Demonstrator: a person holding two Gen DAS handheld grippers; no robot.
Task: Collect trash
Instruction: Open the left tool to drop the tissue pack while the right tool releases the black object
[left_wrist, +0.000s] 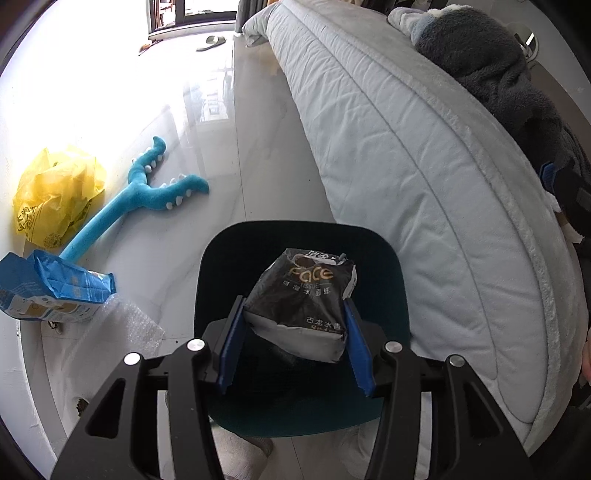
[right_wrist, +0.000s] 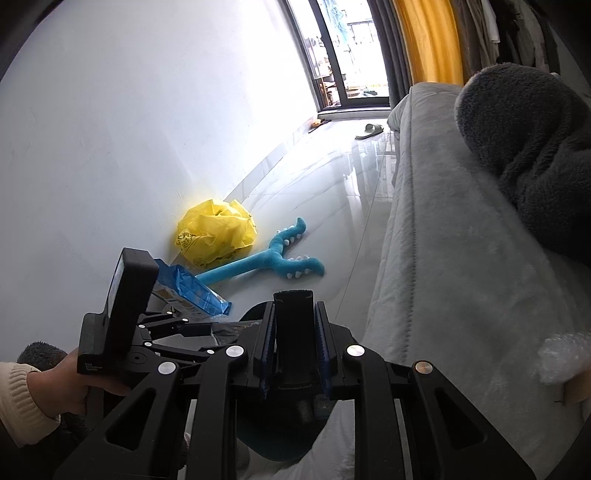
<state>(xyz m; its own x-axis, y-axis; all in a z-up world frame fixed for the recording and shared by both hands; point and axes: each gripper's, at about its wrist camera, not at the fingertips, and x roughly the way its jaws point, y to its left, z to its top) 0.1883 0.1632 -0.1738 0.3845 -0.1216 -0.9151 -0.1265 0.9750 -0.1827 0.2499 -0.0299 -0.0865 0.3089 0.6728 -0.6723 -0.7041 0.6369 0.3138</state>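
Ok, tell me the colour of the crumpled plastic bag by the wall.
Yellow, with dark print. The plastic bag shows best in the right wrist view.

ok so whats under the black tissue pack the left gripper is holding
Under the black tissue pack, held in the left gripper, is the dark bin. The pack and shadow hide its inside.

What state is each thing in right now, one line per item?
Left claw: shut on the tissue pack.
Tissue pack: torn open, held above the dustpan.
Dustpan: under the pack, handle gripped.
Right claw: shut on the handle.
Yellow bag: crumpled on the floor.
Blue package: crumpled, lying flat.
Bubble wrap: flat on the floor.
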